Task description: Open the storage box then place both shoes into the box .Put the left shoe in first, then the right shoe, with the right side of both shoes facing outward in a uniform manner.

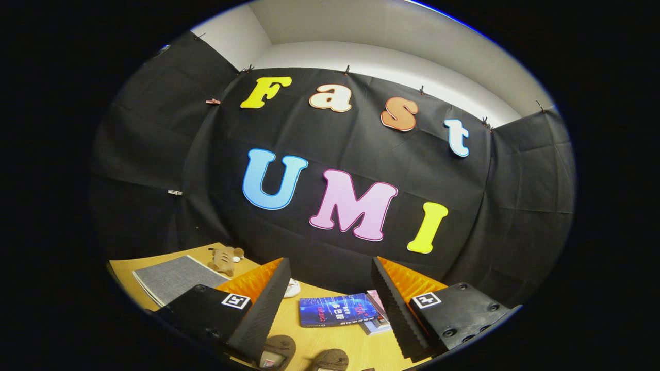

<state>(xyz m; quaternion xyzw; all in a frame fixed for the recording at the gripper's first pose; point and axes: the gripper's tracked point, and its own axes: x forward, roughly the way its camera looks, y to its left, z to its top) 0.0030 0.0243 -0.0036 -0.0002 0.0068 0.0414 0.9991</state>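
Above the wooden counter [335, 342] hangs the claw [330, 309], fingers spread wide and holding nothing. Beside the book [335, 310], nearer the claw, lie two brown shoes [301, 355]. Beyond the book's far side sit a grey mat [172, 278] and a plush toy [224, 259].

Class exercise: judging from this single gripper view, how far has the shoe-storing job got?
Nothing looks done yet. Both brown shoes lie on the wooden table between the fingers, close to the camera, and no storage box is visible. The gripper is open and holds nothing, with a blue book just ahead. Opening the box and placing the left shoe, then the right, remain.
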